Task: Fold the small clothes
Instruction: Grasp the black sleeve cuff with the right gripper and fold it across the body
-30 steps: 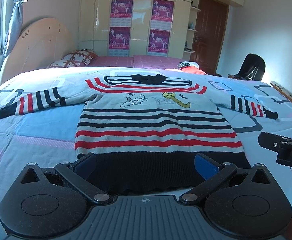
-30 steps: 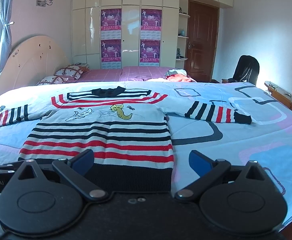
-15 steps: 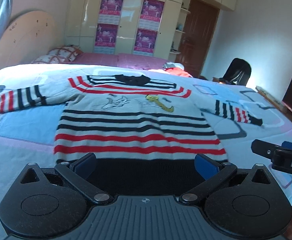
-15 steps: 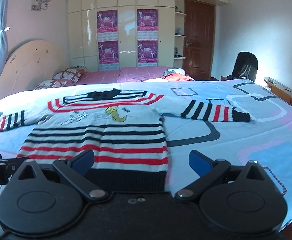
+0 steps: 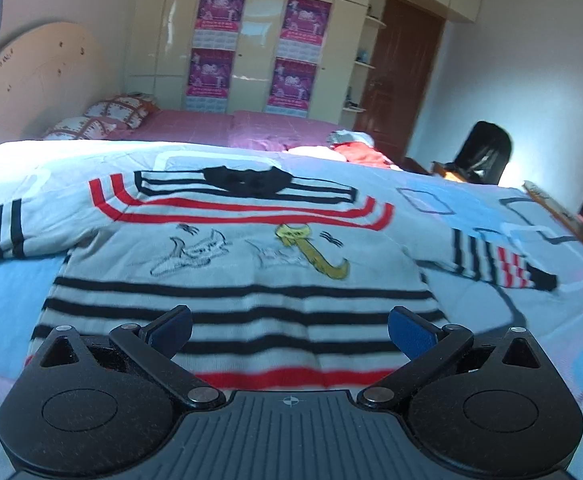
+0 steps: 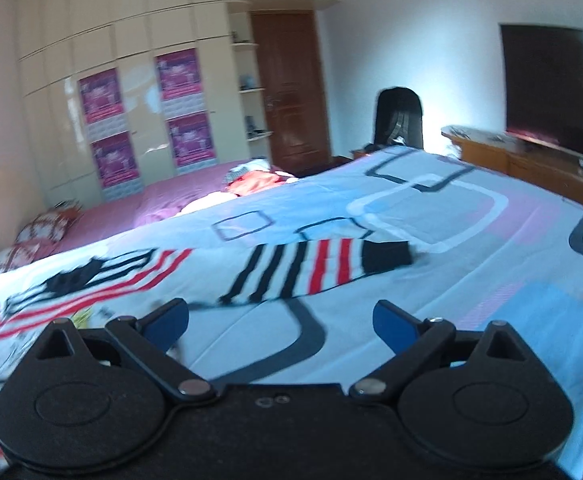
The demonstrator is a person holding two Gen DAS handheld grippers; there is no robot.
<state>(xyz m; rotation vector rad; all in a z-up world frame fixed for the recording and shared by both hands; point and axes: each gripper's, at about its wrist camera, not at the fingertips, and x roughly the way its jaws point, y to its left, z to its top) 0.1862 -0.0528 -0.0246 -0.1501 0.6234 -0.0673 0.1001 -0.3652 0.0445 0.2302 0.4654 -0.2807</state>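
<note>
Striped sweater [image 5: 235, 264] lies flat ahead of the left claw [image 5: 289, 330], both claws spread.

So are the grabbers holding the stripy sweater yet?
No. The left gripper and right gripper are both open and empty; the sweater lies flat on the bed.

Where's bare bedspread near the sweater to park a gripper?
Free: the bedspread right of the striped sleeve, out to the bed's edge, and the patch under that sleeve, ahead of the right gripper. Crowded: the sweater body fills the space ahead of the left gripper.
</note>
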